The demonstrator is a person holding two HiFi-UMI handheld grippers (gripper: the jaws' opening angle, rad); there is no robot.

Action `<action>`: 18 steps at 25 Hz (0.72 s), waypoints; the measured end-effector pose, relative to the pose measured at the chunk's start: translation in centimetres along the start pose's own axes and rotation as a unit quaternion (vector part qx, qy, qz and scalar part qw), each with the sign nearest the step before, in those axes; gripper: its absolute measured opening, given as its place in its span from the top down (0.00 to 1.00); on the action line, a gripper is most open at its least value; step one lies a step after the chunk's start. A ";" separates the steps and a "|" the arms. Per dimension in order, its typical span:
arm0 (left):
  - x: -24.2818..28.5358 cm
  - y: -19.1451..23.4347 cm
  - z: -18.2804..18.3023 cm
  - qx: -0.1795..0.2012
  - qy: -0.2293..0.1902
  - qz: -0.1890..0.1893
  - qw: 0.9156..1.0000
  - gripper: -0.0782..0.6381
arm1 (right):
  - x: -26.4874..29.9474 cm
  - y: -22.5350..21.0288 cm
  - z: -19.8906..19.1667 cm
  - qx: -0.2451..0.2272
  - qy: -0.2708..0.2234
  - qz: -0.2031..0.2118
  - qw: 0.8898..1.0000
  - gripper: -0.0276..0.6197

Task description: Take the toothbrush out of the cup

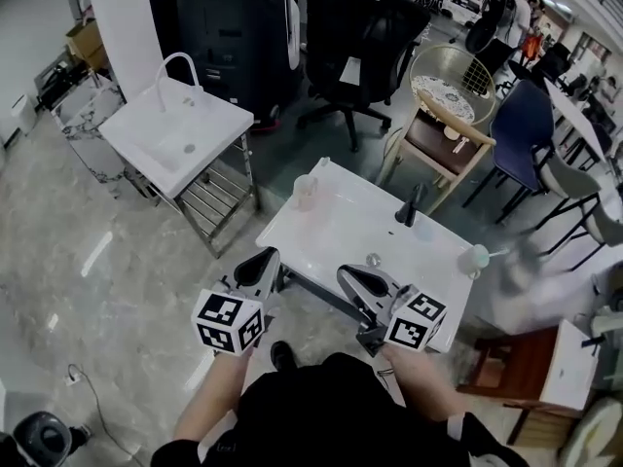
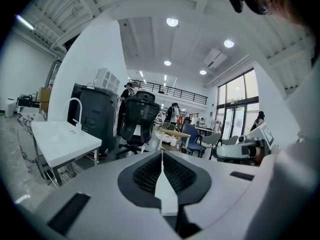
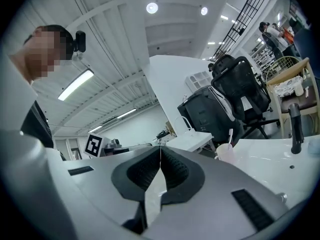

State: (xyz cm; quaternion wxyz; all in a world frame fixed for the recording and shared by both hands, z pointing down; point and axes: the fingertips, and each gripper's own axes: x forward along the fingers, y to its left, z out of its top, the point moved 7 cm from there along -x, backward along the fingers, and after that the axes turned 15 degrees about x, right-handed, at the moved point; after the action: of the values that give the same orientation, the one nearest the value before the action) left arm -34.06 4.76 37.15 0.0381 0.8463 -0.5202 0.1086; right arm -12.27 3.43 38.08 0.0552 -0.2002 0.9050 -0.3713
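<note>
By the worktop's (image 1: 389,253) front edge, the left claw (image 1: 259,260) and right claw (image 1: 349,274) are both staying... no, are both sitting fully closed (nothing between the tips). Farther off, the toothbrush (image 3: 230,135) is standing upright in the cup (image 1: 306,194) at the worktop's far left corner.

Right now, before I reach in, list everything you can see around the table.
cup: one, translucent pinkish, far left corner of the white table
toothbrush: one, white, standing in the cup
tap: one, black, table's far side
pale round thing: one, greenish, table's right edge, too blurred to name
sink stand: one, white, left of the table
office chair: one, black, beyond the table
blue chair: one, right rear
left gripper: grey, jaws shut, empty
right gripper: grey, jaws shut, empty
</note>
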 end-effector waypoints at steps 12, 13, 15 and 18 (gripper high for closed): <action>9.9 5.1 -1.8 -0.037 0.016 -0.051 0.998 0.86 | 0.5 -6.3 1.2 0.046 -0.006 -0.091 0.995 0.91; 11.0 5.2 -1.8 -0.035 0.019 -0.054 0.998 0.86 | 0.7 -7.2 1.6 0.050 -0.007 -0.094 0.994 0.91; 13.2 5.6 -1.7 -0.029 0.026 -0.059 0.997 0.86 | 1.1 -8.9 2.7 0.058 -0.009 -0.096 0.994 0.91; 16.6 6.1 -1.3 -0.006 0.042 -0.068 0.997 0.86 | 2.1 -11.1 4.9 0.063 -0.012 -0.088 0.994 0.91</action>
State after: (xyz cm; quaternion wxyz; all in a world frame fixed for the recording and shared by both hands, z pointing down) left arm -32.40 -12.26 41.80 0.0725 0.8742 -0.4598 0.1381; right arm -9.41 -7.73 42.40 0.0456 -0.2798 0.8577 -0.4288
